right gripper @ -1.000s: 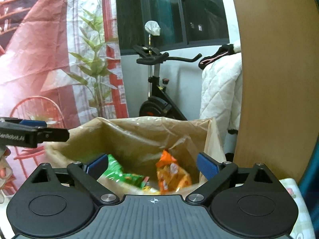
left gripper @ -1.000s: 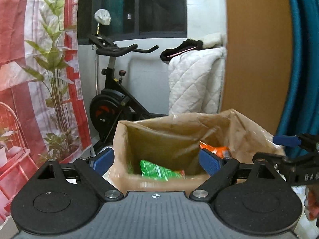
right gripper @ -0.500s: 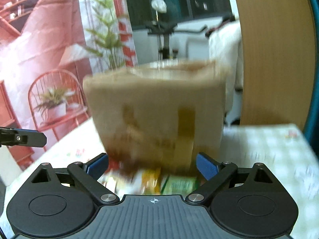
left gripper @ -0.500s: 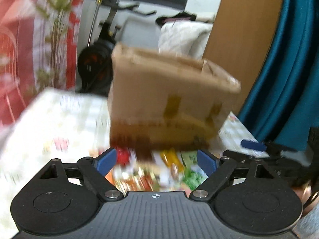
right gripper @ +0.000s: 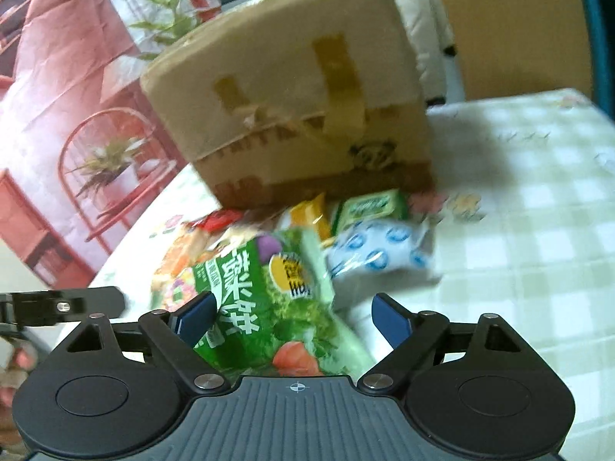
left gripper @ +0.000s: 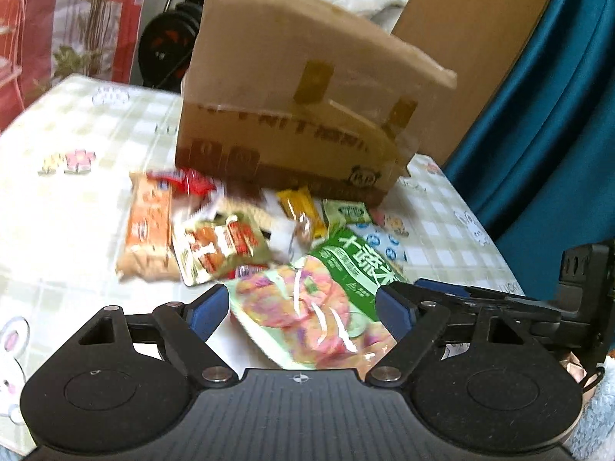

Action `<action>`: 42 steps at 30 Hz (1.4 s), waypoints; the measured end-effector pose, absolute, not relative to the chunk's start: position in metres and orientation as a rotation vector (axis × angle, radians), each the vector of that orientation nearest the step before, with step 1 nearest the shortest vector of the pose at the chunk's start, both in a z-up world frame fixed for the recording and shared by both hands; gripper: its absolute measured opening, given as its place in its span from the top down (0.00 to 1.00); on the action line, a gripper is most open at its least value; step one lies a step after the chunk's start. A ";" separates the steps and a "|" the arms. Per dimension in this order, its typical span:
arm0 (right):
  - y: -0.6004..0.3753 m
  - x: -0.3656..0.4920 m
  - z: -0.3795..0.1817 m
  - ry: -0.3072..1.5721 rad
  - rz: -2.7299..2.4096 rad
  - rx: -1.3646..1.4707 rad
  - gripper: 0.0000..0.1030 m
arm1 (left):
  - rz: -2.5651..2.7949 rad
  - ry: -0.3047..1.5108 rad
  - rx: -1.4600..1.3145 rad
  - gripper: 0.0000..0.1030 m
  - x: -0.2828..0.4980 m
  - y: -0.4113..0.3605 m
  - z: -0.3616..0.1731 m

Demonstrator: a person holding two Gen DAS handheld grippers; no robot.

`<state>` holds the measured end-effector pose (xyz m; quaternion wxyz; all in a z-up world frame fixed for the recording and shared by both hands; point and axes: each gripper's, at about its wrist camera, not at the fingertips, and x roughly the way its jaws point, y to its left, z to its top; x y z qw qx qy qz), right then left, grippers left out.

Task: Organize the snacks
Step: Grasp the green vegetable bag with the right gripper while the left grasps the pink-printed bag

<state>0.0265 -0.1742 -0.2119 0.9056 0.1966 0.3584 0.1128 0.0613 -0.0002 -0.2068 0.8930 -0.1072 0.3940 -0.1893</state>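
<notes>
A brown cardboard box [left gripper: 292, 103] stands on the checked tablecloth, also in the right wrist view [right gripper: 292, 107]. Several snack packets lie in a pile in front of it: an orange packet [left gripper: 148, 226], a red-and-green packet [left gripper: 219, 247], a yellow bar [left gripper: 301, 209] and a big green bag [left gripper: 326, 299], seen also in the right wrist view [right gripper: 265, 307]. A blue-and-white packet [right gripper: 378, 251] lies beside it. My left gripper [left gripper: 301, 309] is open above the big green bag. My right gripper [right gripper: 292, 317] is open above the same bag, to the right of the left one.
The table [left gripper: 65, 192] has bare cloth to the left of the pile and to the right [right gripper: 519, 207]. A teal curtain [left gripper: 557, 115] and a wooden panel [left gripper: 472, 27] stand behind the table. An exercise bike [left gripper: 165, 46] is beyond the far edge.
Both grippers pulled back and tilted down, away from the box's open top. The view went from the box's inside to its outer side and the snack pile on the table.
</notes>
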 end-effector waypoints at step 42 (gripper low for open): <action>-0.173 0.035 -0.161 0.599 0.292 0.504 0.46 | -0.544 0.670 -0.256 0.35 0.087 -0.014 -0.183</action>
